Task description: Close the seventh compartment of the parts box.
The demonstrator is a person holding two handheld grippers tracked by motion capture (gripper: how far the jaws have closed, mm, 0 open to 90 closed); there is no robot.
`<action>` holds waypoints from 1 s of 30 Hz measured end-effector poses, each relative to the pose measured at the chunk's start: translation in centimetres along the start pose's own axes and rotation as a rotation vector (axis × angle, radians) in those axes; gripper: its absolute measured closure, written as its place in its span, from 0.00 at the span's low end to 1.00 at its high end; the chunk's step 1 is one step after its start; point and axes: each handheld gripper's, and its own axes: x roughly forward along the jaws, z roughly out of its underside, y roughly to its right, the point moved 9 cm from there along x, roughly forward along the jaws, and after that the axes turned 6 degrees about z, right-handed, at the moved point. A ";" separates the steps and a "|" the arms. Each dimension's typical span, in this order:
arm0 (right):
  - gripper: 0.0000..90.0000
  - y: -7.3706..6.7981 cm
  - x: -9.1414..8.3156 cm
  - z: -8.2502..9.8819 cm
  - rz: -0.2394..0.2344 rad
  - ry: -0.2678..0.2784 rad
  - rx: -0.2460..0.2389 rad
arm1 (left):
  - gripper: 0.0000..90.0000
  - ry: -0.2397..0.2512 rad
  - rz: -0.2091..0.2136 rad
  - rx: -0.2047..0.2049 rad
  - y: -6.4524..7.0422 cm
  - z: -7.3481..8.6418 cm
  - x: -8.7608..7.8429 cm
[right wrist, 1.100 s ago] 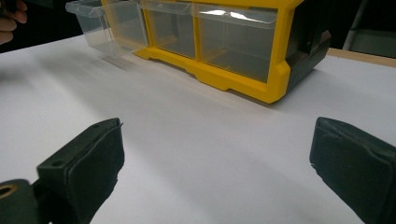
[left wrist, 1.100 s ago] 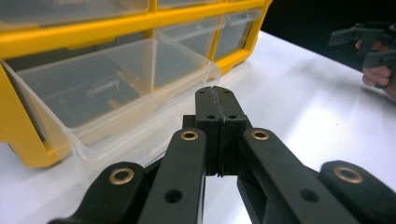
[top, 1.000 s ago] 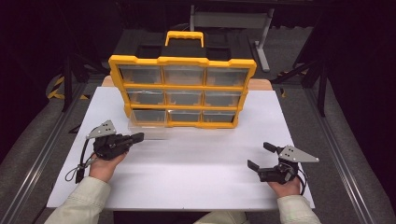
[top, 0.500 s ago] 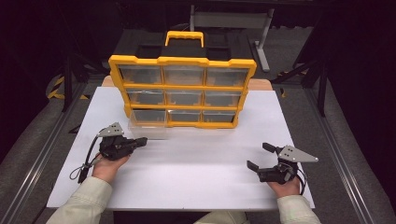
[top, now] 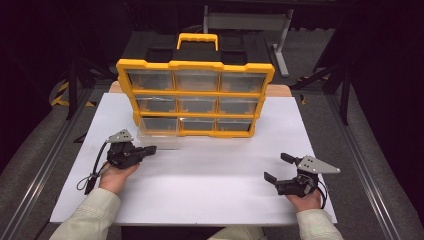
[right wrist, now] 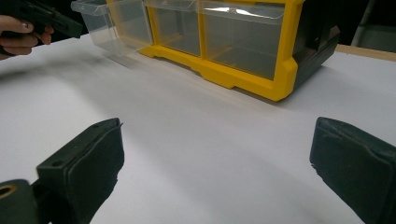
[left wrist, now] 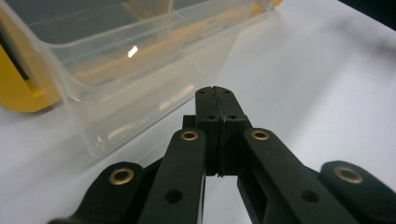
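White tabletop (top: 200, 190) under us: our left gripper (top: 150, 149) has its fingers pinched together, clear drawer (top: 159, 131) just beyond the tips; right gripper (top: 278, 168) fingers spread wide, holding nothing.

This looks like a lab or test bench set up for recording, not a home or a shop. A plain white tabletop (top: 210, 175) sits in a dark room with black surroundings. Beyond the left gripper (top: 150, 149) and the right gripper (top: 276, 168), at the table's far side, a yellow parts organizer (top: 196, 97) with clear drawers stands upright, workshop storage. Behind it rises a grey metal stand (top: 247, 22). Dark metal frame legs (top: 72, 87) stand to either side of the table, outward of each gripper, and yellow-black hazard tape (top: 61, 95) marks the grey floor left of the left gripper.
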 end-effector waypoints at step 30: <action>0.04 0.0 0.1 0.1 -0.011 0.001 0.007 | 0.99 0.079 -0.096 -0.092 -2.9 -1.8 1.6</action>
